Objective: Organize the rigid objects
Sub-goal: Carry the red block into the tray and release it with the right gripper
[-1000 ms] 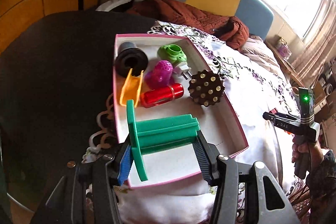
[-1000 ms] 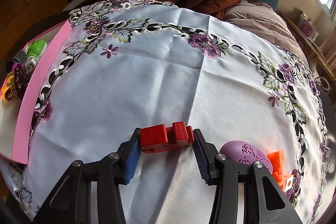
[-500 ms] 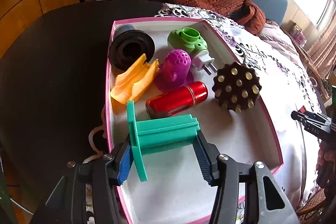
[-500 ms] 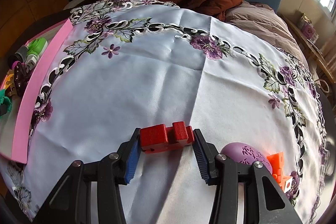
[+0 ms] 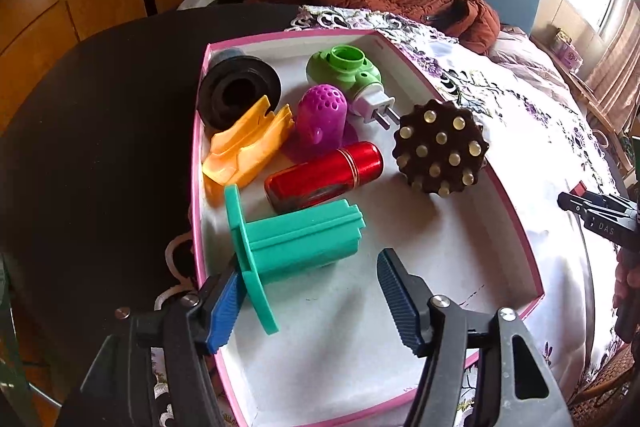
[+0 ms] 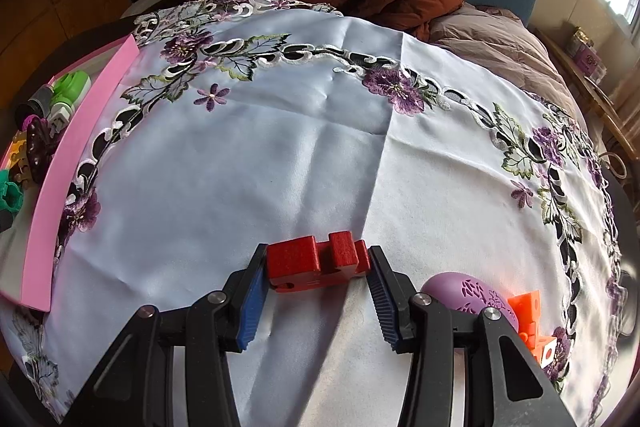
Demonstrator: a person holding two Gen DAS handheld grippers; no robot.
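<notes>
Left wrist view: dark round desk (image 5: 92,131) carrying a pink-rimmed box (image 5: 516,227) that holds a black ring, yellow clip, magenta perforated piece, green plug-in unit, red cylinder (image 5: 324,175) and studded brown disc (image 5: 440,147); the left tongs (image 5: 312,299) have just been opening and stand spread, the teal flanged spool (image 5: 296,239) lying on the box floor against the left pad, clear of the right. Right wrist view: white floral-embroidered cloth (image 6: 320,131) over the desk, brown jacket beyond; the right tongs (image 6: 318,291) are clamped on a red block (image 6: 316,263), with a purple egg (image 6: 468,291) and orange block (image 6: 532,323) just beside.

"DAS" printed white on right hand-held gripper (image 5: 600,223), black body; nothing else legible.
</notes>
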